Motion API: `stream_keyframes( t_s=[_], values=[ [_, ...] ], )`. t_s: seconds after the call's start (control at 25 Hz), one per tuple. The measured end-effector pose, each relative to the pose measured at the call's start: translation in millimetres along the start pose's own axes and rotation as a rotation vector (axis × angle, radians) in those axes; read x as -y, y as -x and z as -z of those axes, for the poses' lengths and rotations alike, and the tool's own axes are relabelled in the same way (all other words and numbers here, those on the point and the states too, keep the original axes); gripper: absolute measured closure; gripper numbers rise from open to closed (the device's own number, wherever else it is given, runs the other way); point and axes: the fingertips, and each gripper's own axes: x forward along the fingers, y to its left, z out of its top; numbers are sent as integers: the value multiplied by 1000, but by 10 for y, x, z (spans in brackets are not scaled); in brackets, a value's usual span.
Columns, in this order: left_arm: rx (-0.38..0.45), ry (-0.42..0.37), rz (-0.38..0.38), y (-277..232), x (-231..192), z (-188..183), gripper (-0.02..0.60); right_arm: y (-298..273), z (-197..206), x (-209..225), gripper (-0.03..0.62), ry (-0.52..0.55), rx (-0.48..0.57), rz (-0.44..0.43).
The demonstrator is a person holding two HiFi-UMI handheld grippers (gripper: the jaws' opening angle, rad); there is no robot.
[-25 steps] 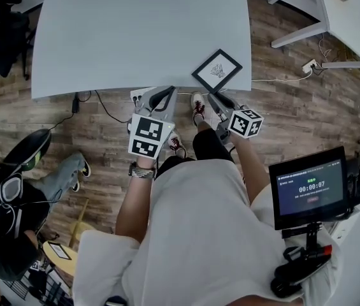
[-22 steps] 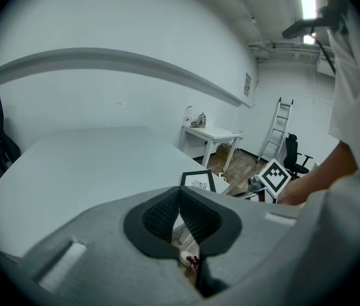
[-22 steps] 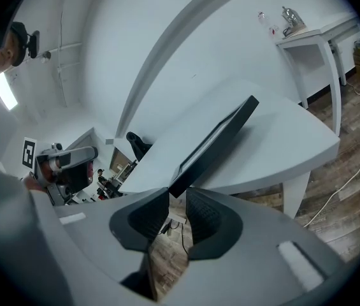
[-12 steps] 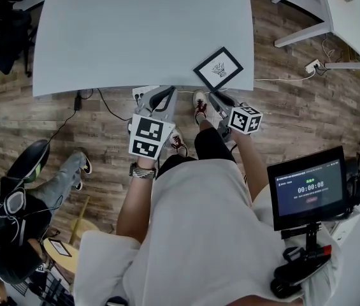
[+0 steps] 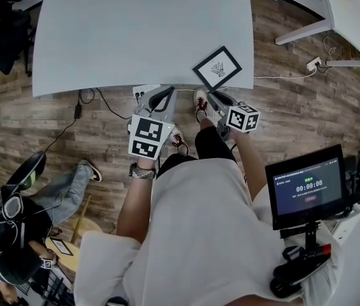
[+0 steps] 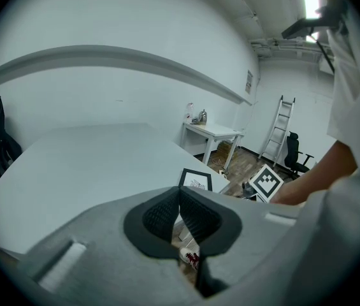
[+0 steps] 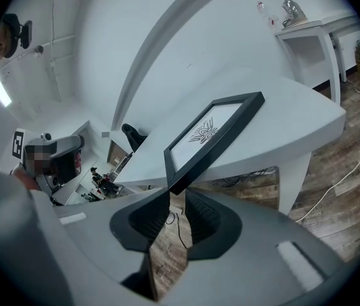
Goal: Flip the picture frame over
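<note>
A black picture frame (image 5: 217, 67) with a white print lies face up at the near right corner of the grey table (image 5: 141, 30). Its corner juts over the table edge. In the right gripper view the frame (image 7: 211, 136) looms close, with that corner just ahead of my right gripper (image 7: 177, 203), whose jaws stand apart and touch nothing. In the head view, my right gripper (image 5: 213, 97) sits just below the table edge under the frame. My left gripper (image 5: 160, 94) hangs to its left off the table edge, fingertips together and empty; the frame (image 6: 196, 180) shows beyond it.
A monitor on a stand (image 5: 307, 187) is at my right. Another person (image 5: 14, 234) sits at the lower left on the wood floor. A second white table (image 5: 339, 11) stands at the upper right, with a power strip (image 5: 310, 64) and cables below it.
My right gripper has edged slightly toward the frame's corner. The left gripper has stayed put. The person at the lower left has shifted a leg.
</note>
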Motion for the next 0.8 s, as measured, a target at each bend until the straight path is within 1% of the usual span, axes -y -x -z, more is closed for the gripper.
stream_keyframes(
  t_s=[0.12,0.24,0.48,0.56,0.68,0.76,0.8],
  values=[
    [-3,-3,-1,5,-1,15,577,-4,26,9,513,1,-4,-1],
    [-1,-7,0,-6,-14,8,577,-20,58,7,476,-7,-13,0],
    [6,-14,18,-71,9,3,577,34,171,26,479,7,-48,21],
    [8,-14,24,-98,11,7,577,70,184,33,497,20,-56,40],
    [17,-19,30,-160,-14,-15,577,129,143,48,557,54,-55,76],
    [26,-29,34,-202,23,-61,577,228,68,67,589,46,-28,88],
    [32,-35,35,-205,65,-102,577,310,15,68,589,33,-6,89]
  ],
)
